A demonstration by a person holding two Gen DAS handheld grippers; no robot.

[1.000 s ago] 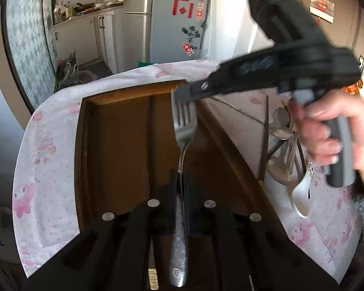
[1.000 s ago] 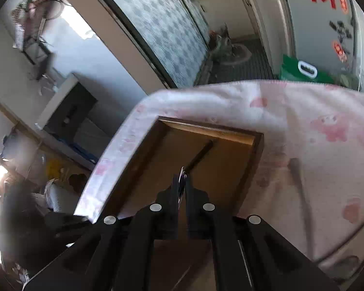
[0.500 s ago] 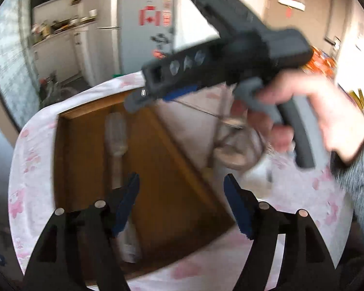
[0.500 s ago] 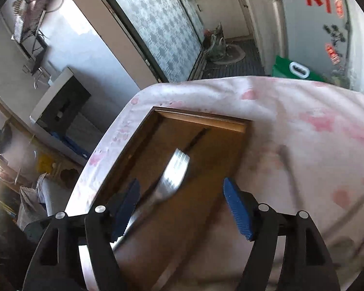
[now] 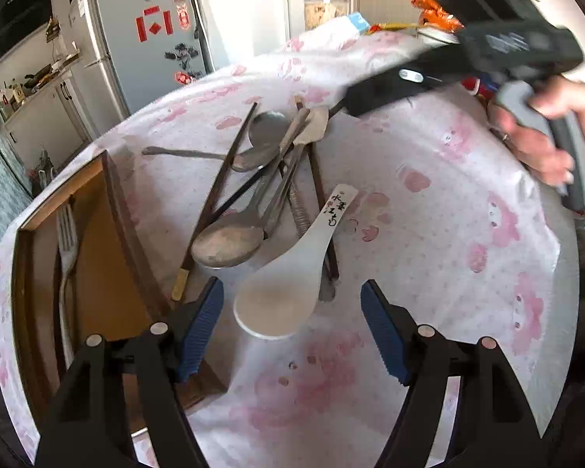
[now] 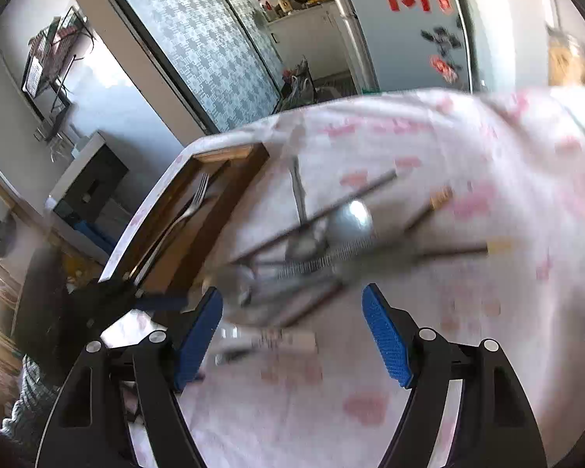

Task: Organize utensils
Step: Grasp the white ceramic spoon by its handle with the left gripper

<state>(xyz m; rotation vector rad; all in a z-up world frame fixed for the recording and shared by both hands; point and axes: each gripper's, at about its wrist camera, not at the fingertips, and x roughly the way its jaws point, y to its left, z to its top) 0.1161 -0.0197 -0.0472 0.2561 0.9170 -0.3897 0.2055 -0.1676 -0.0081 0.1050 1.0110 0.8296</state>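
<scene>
A metal fork (image 5: 65,257) lies in the wooden tray (image 5: 126,210) at the left; it also shows in the right wrist view (image 6: 183,210). A pile of utensils lies on the pink-patterned cloth: a white ceramic spoon (image 5: 292,277), metal spoons (image 5: 230,241) and dark chopsticks (image 5: 218,187). My left gripper (image 5: 292,325) is open and empty, just short of the white spoon. My right gripper (image 6: 292,327) is open and empty above the blurred pile (image 6: 323,249); its body shows at the upper right of the left wrist view (image 5: 468,70).
The round table's cloth (image 5: 448,202) drops off at the edges. Snack packets and a jar (image 5: 325,9) stand at the far side. A fridge (image 5: 144,39) and kitchen counter lie beyond the table.
Both grippers opened and let the fork go; it now lies in the tray. Both have swung right, from over the tray to the utensil pile.
</scene>
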